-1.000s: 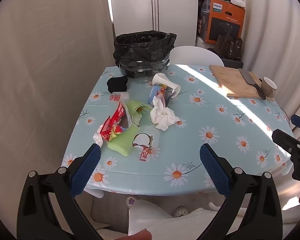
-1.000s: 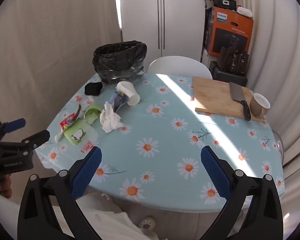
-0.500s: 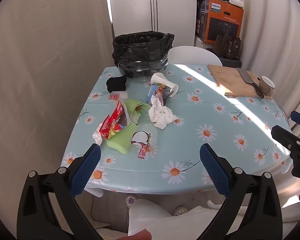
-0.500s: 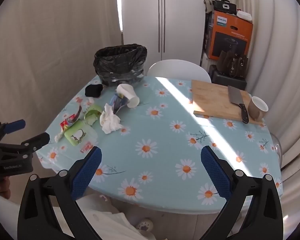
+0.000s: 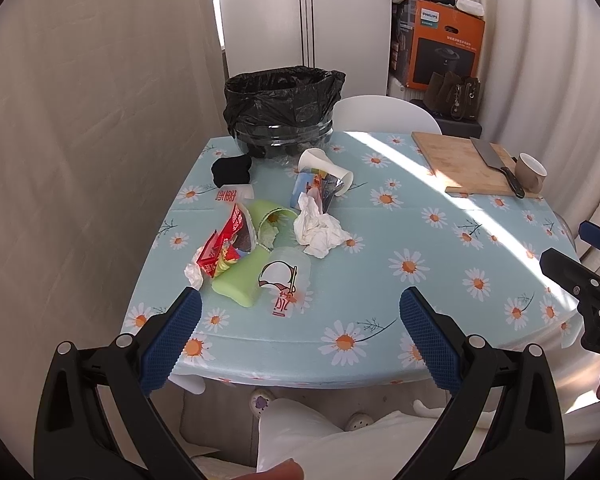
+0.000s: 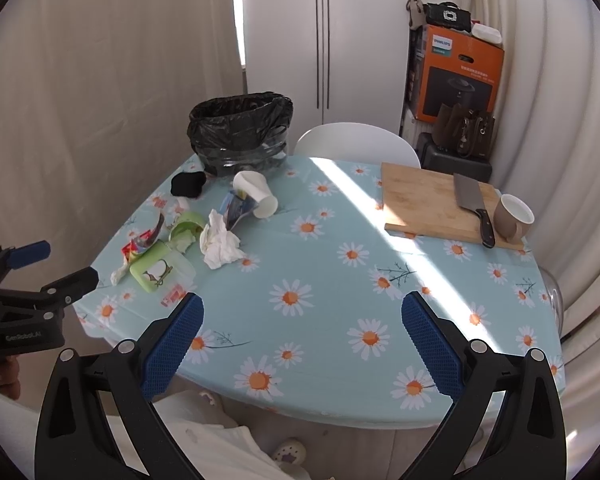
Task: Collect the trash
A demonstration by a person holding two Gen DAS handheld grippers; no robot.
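Both grippers, left gripper (image 5: 300,334) and right gripper (image 6: 302,334), gape wide at lower frame, holding nothing, short of the table (image 6: 380,280). Trash pile (image 5: 268,240) sits centre-left of the left view; black-lined bin (image 5: 282,108) above it at upper centre.

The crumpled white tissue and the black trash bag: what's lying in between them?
Between the tissue and the trash bag lie a tipped-over white paper cup and a blue wrapper touching it. Both wrist views show this.
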